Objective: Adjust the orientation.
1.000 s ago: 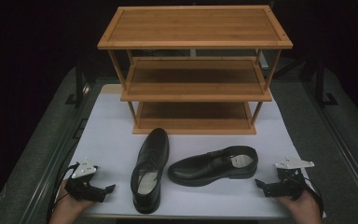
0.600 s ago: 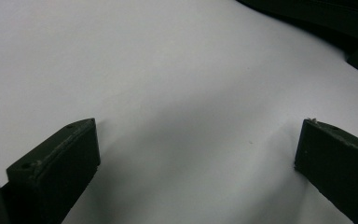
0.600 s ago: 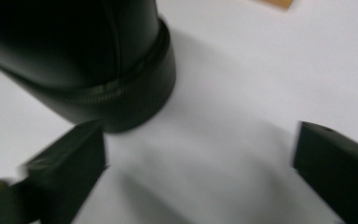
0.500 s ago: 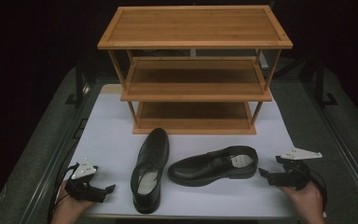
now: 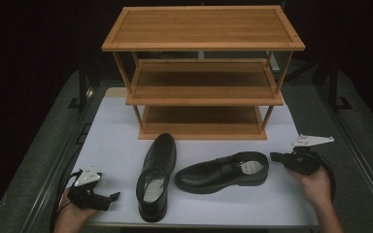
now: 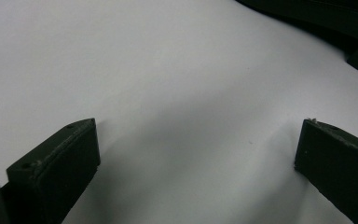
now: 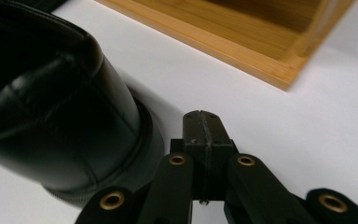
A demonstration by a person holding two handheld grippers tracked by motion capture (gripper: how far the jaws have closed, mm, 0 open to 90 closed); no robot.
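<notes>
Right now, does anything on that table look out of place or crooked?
The two black shoes don't sit as a pair. One shoe points away toward the wooden rack, while the other shoe lies crosswise beside it, heel toward the right gripper. All three rack shelves are bare. Nothing looks spilled or damaged.

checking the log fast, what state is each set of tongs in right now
Left tongs: open, nothing between them, only the white mat below.
Right tongs: just closed, shut on nothing, beside the heel of the black shoe.
</notes>
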